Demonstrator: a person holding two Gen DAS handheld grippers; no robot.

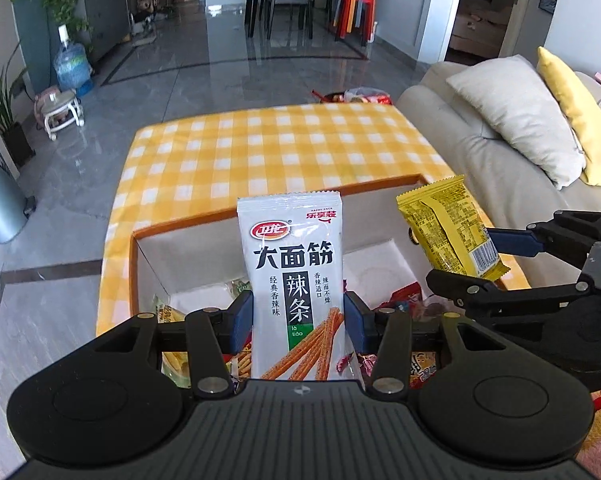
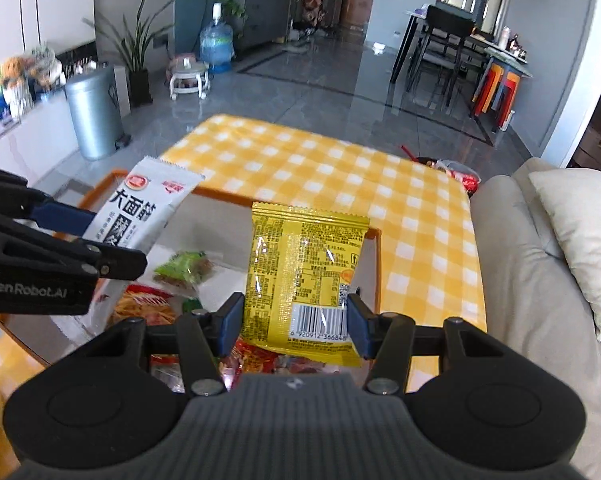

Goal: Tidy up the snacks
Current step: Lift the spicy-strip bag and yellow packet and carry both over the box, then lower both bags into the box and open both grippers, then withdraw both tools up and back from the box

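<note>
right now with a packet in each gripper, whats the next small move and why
Probably carry both packets forward and lower them toward the bare yellow checked tablecloth. The left gripper grips the white spicy-strip packet, the right gripper the yellow foil packet, both held above the orange-rimmed box.

1. Lower end of the white spicy-strip snack packet [image 1: 296, 280] is hidden behind the left tool [image 1: 298, 316] body.
2. Loose snacks in the orange-rimmed white cardboard box [image 1: 236, 222] are mostly covered by both tools; their labels are unreadable.
3. Yellow foil snack packet [image 2: 306, 280]: small print is too blurred to read, and its bottom edge sits behind the right tool [image 2: 296, 318].
4. Near side of the box is cut off by the tool bodies in both views.
5. Red wrappers in a dark bowl [image 1: 354, 97] beyond the yellow-checked bench [image 1: 284, 152] are too small to tell.
</note>
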